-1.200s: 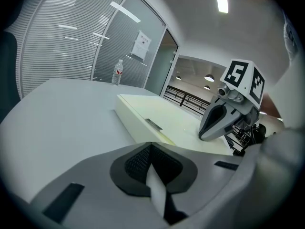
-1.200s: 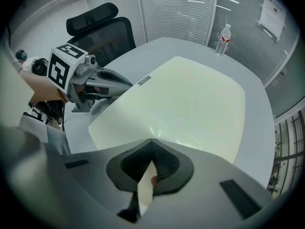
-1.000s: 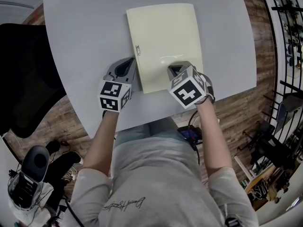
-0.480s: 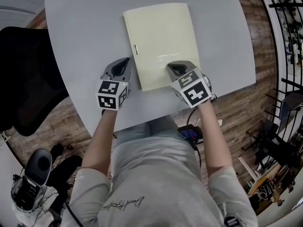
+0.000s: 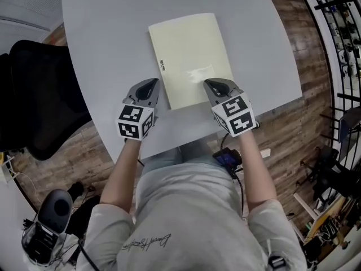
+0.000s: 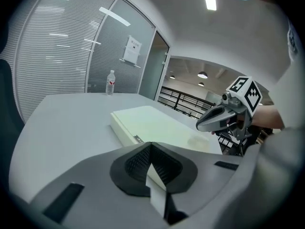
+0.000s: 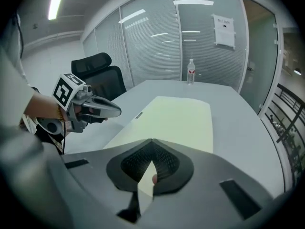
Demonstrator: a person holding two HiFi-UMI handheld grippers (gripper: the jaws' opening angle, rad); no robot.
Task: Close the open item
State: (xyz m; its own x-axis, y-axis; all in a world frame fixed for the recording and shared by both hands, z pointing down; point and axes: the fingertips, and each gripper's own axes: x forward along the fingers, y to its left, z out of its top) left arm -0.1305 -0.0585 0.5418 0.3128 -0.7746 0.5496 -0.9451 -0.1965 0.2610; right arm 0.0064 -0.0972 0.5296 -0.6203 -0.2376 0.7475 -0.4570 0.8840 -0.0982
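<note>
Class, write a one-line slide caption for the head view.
Closed pale-yellow folder lies flat on grey table; left tongs beside its near-left corner, right tongs over its near edge.

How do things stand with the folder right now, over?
Left gripper and right gripper shut, empty. Folder closed, flat on table. Nothing in the way.

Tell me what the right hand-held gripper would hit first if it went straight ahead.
Likely the folder: the right hand-held gripper points low along its cover, though depth is unclear.
</note>
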